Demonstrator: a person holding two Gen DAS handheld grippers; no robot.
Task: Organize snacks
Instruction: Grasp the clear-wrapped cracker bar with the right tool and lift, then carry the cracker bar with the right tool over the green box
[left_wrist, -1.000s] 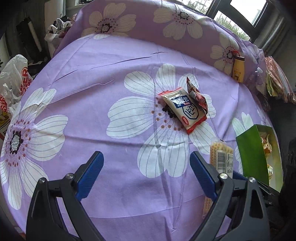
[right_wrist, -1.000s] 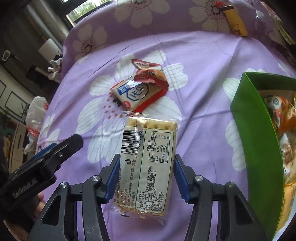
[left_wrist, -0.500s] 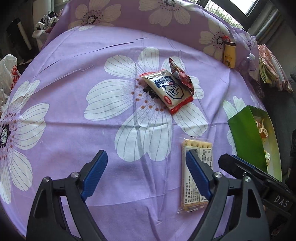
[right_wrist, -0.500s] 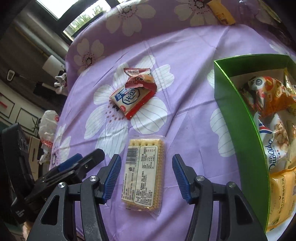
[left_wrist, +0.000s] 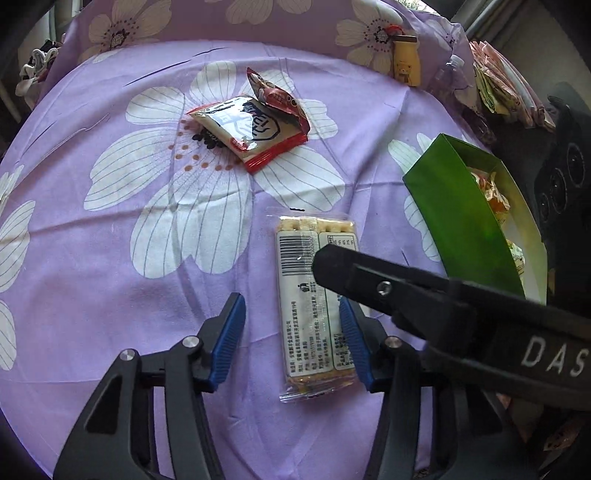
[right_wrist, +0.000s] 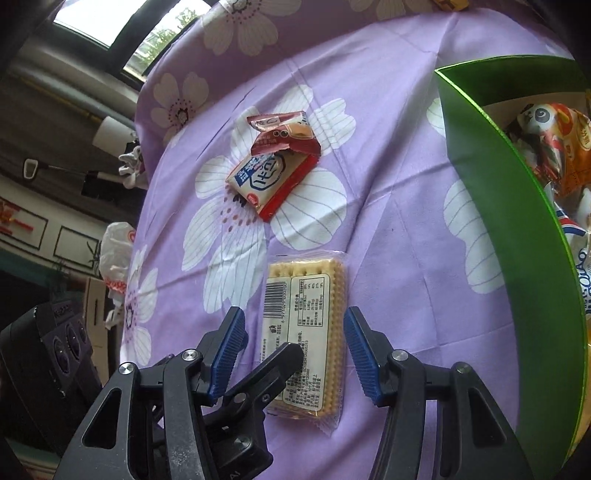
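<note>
My left tongs (left_wrist: 291, 339) are closing around the cracker pack (left_wrist: 316, 291), not squeezing it yet. My right tongs (right_wrist: 291, 354) sit part open over it, empty. It lies flat on the purple cloth (left_wrist: 110, 258) beside the green box (right_wrist: 498, 229). I think I must grip, then lift it in.

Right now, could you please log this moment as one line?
left gripper: closing around crackers | right gripper: open, astride crackers | crackers: on cloth | box: part-filled
</note>
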